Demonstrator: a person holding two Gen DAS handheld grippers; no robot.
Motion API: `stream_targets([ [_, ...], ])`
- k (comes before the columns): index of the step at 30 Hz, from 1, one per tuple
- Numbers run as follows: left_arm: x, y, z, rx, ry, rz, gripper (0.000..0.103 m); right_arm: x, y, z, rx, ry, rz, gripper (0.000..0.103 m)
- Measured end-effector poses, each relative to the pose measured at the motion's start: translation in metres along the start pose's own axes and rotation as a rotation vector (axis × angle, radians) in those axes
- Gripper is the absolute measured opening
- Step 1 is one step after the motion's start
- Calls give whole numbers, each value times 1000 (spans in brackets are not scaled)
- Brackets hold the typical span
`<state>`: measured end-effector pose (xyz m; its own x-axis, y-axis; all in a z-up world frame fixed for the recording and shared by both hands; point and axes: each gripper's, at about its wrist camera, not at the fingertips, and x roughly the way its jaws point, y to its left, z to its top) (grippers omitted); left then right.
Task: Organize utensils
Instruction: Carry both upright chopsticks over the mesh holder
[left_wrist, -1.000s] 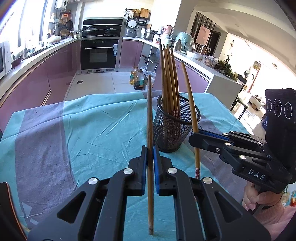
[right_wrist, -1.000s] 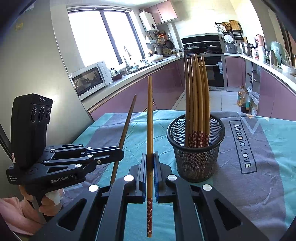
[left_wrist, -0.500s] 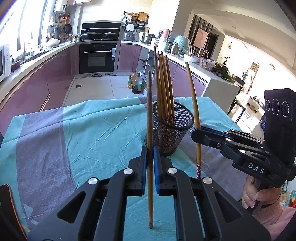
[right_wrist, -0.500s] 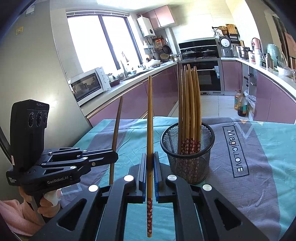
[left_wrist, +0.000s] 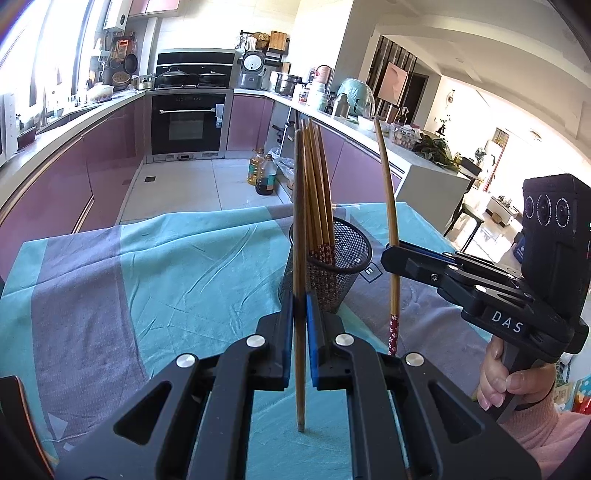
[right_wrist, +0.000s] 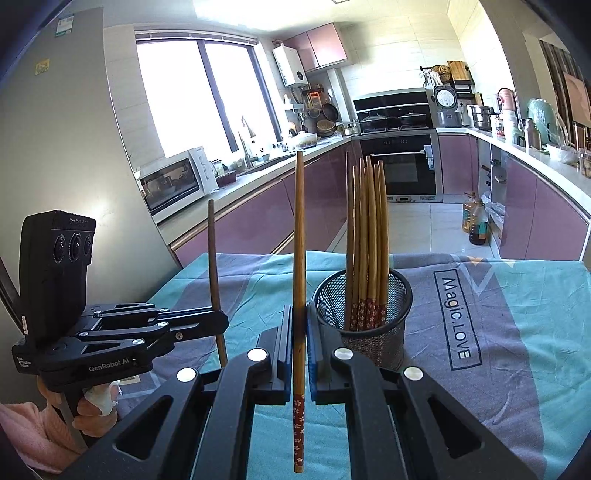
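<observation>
A black mesh holder (left_wrist: 332, 266) (right_wrist: 365, 314) stands on the table with several wooden chopsticks (right_wrist: 367, 240) upright in it. My left gripper (left_wrist: 300, 314) is shut on one upright chopstick (left_wrist: 299, 229), close in front of the holder; it shows at the left of the right wrist view (right_wrist: 218, 321). My right gripper (right_wrist: 300, 325) is shut on a chopstick with a red flowered end (right_wrist: 299, 424), held upright just left of the holder; it also shows in the left wrist view (left_wrist: 393, 258).
The table carries a teal and grey cloth (left_wrist: 166, 280) printed "Magic.LOVE" (right_wrist: 456, 317). Beyond the table's far edge are kitchen counters, an oven (left_wrist: 188, 125) and oil bottles (left_wrist: 264, 173) on the floor. A microwave (right_wrist: 173, 181) sits on the left counter.
Both grippers have drawn back and up from the holder, which now sits smaller and farther ahead. Each still holds its chopstick upright.
</observation>
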<state>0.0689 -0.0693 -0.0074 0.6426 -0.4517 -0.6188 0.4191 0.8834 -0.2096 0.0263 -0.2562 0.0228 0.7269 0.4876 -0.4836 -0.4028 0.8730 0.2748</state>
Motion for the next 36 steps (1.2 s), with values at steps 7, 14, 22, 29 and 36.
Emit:
stream_targets([
  [7, -1, 1, 3, 0, -11, -3, 8, -1, -1, 2, -4, -9, -1, 6],
  [14, -4, 2, 5, 3, -25, 1, 8, -1, -2, 4, -6, -15, -3, 6],
  [22, -6, -2, 8, 12, -35, 1, 8, -2, -5, 8, -2, -26, -5, 6],
  [29, -6, -3, 11, 22, -43, 1, 8, 0, -6, 11, -4, -35, -8, 6],
  [36, -15, -6, 16, 34, -69, -11, 8, -2, -6, 18, -10, -54, -16, 6],
])
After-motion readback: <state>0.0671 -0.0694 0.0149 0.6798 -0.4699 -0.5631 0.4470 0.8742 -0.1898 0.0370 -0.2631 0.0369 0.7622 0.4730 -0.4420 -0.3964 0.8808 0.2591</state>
